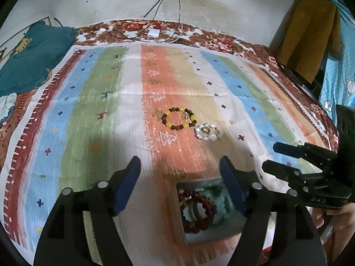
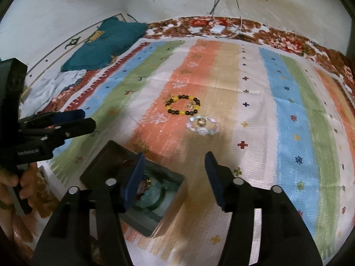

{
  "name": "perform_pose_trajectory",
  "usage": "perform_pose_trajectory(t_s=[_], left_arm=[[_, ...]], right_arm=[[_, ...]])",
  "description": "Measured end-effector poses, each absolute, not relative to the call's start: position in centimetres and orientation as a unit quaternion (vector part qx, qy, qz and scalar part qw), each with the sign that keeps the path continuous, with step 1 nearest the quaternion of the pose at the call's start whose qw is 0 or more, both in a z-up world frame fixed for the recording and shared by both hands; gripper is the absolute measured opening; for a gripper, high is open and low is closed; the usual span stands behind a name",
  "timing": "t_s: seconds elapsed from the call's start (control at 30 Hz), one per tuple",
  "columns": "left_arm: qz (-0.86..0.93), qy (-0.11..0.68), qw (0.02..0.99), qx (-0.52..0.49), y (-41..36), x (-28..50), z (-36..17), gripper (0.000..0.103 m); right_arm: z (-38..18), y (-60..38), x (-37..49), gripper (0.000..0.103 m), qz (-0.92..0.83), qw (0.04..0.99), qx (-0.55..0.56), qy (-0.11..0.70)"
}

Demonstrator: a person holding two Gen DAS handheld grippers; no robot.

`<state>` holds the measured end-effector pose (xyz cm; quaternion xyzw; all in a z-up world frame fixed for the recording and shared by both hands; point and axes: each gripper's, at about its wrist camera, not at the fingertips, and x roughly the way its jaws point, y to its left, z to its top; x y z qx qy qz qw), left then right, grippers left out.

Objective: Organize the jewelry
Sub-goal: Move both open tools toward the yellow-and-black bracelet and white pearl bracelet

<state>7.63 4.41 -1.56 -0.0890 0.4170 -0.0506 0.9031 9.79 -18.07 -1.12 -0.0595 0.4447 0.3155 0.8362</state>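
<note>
A yellow-and-brown bead bracelet (image 1: pixel 178 119) (image 2: pixel 183 104) lies on the striped cloth, with a pale pastel bracelet (image 1: pixel 207 132) (image 2: pixel 202 126) around a ring just to its right. An open grey jewelry box (image 1: pixel 210 208) (image 2: pixel 155 197) sits nearer me, holding a dark red bead bracelet (image 1: pixel 196 210) and a green bangle (image 2: pixel 153 194). My left gripper (image 1: pixel 180 177) is open and empty, above the box. My right gripper (image 2: pixel 175 175) is open and empty, over the box's right edge. Each gripper shows in the other view, the right (image 1: pixel 288 157) and the left (image 2: pixel 73 119).
The striped cloth (image 1: pixel 111 110) covers a floral bedspread (image 1: pixel 199 35). A teal pillow (image 1: pixel 33 53) lies at the back left. A white charger (image 1: pixel 154 33) with cables sits by the wall. A brown cloth (image 1: pixel 310 40) hangs at the right.
</note>
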Motion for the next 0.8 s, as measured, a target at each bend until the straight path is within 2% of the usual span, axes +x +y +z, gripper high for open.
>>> perform_pose_trajectory(t_s=[0.13, 0.37, 0.8], left_arm=[[-0.046, 0.42, 0.903, -0.08, 4.5, 9.0, -2.0, 0.085], [-0.033, 0.431, 0.899, -0.073, 5.2, 11.4, -3.0, 0.088], [-0.035, 0.461, 0.885, -0.062, 6.0, 17.2, -5.3, 0.088]], right_arm=[[-1.5, -18.2, 10.8, 0.069, 0.31, 0.834, -0.046, 0.454], [-1.9, -17.8, 12.5, 0.08, 0.292, 0.842, -0.04, 0.451], [-4.7, -16.9, 17.5, 0.081, 0.273, 0.828, -0.04, 0.488]])
